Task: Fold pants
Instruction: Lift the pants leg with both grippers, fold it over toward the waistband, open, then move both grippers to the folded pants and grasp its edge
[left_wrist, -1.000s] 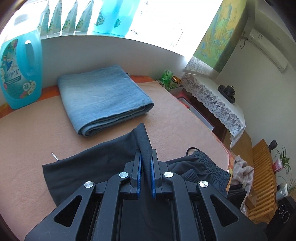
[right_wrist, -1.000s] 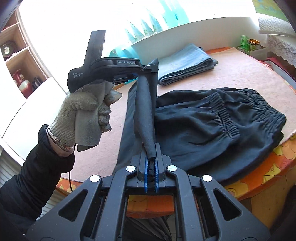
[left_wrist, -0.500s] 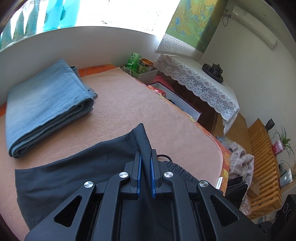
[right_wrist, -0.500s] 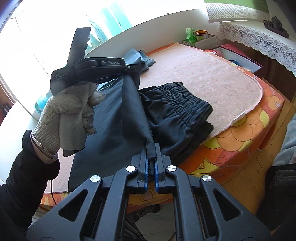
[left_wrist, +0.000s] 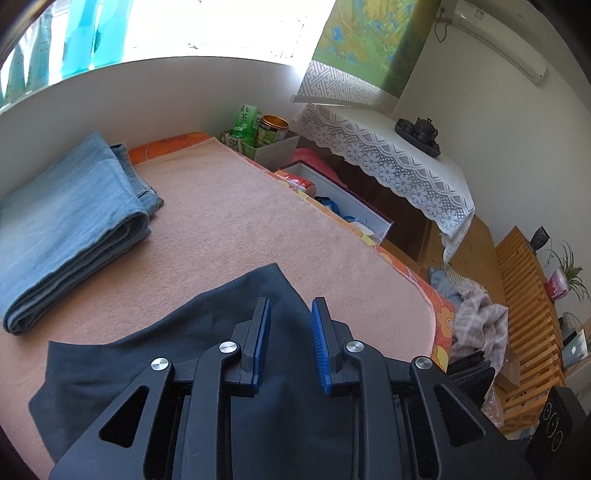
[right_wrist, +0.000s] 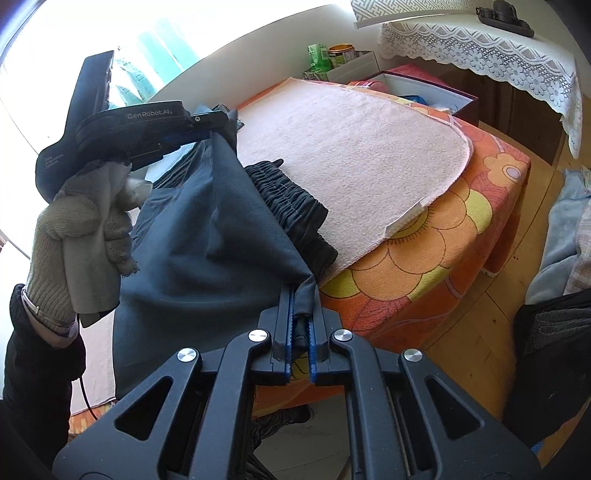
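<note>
On the body of the left gripper (right_wrist: 221, 120) we could read "GenRobot.AI" in pale letters, with smaller print on its rear grip too fine to make out. By the wall stood a green carton (left_wrist: 246, 120) with Chinese characters on it, beside a gold-rimmed tin (left_wrist: 272, 130); we could not read the tin's label.

The dark pants (right_wrist: 207, 236) lay along the near side of the pink towel (right_wrist: 354, 147) covering the orange flowered table (right_wrist: 487, 206). Their gathered elastic waistband (right_wrist: 295, 195) rested on the towel, its ridge running from the table's middle toward the front edge. A fold of leg fabric was lifted over it, stretched in a line from one gripper to the other. The rest of the cloth spread away to the left, so the long axis seemed to run across the table, though the folds made that hard to judge.

The left gripper was opening, its blue pads (left_wrist: 320, 343) standing apart with the dark cloth between them, not pressed. The right gripper (right_wrist: 301, 314) was clamped on a bunched corner of the pants.

A gloved left hand (right_wrist: 81, 236) held its gripper raised and roughly level, with a dark sleeve (right_wrist: 33, 369) below. Folded blue jeans (left_wrist: 74, 229) lay well apart on the towel.
</note>
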